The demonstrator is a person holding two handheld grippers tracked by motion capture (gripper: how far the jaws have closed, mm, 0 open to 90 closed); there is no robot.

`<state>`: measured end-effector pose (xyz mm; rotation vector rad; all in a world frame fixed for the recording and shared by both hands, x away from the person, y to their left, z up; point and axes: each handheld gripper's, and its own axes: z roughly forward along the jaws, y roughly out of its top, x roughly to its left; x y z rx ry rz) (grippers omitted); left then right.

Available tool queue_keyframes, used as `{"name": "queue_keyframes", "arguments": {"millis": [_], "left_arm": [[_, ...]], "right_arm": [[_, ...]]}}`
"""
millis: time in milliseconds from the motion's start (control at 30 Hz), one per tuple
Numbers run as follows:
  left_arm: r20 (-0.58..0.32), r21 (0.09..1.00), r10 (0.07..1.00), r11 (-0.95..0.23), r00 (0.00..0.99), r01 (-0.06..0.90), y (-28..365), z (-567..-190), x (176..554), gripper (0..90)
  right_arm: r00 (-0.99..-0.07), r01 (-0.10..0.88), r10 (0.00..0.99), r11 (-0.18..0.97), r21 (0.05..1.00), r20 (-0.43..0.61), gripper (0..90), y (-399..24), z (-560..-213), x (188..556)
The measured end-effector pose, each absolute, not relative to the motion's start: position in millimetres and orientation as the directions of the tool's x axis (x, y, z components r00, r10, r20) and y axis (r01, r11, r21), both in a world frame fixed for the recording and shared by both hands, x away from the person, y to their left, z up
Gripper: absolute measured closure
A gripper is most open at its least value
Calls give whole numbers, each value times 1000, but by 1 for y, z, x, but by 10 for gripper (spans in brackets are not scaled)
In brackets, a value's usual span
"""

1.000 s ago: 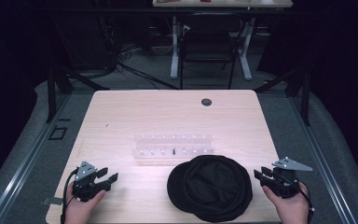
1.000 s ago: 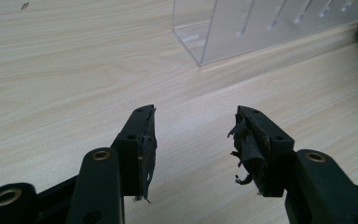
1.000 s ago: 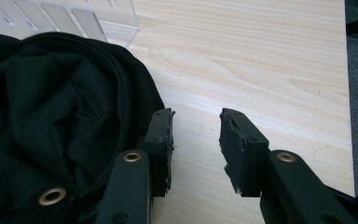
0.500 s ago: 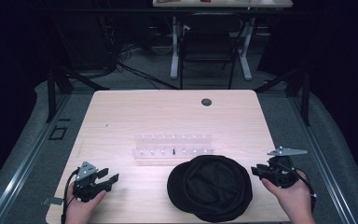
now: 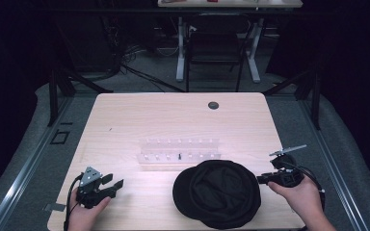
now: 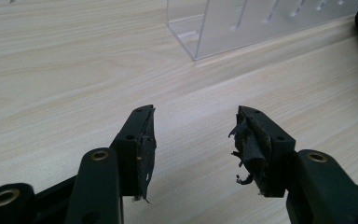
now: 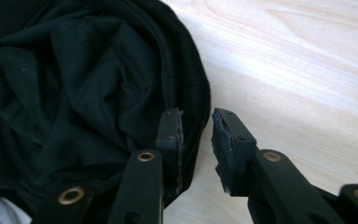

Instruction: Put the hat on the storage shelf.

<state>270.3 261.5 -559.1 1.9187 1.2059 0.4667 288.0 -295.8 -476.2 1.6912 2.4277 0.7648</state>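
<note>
Between the narrowing jaws of the right gripper (image 7: pixel 197 135) lies the rim of the black cap (image 7: pixel 98 98); they have just been closing and are not yet pressing on the cloth. Compared with a second ago, this gripper has moved in from the table edge to the cap's brim side. A grip on the rim looks imminent. Farther off, the left gripper (image 6: pixel 193 140) rests wide open and empty, the clear rack (image 6: pixel 261 23) beyond it.
</note>
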Motion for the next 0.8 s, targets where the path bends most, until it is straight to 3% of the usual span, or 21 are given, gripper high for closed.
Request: {"name": "queue_keyframes", "arguments": {"millis": [800], "left_arm": [[-102,785,871,-226,480,577,260,-560,270,474]], "right_arm": [[-250,929,930,152,336,270,718,-297,-487,294]]}}
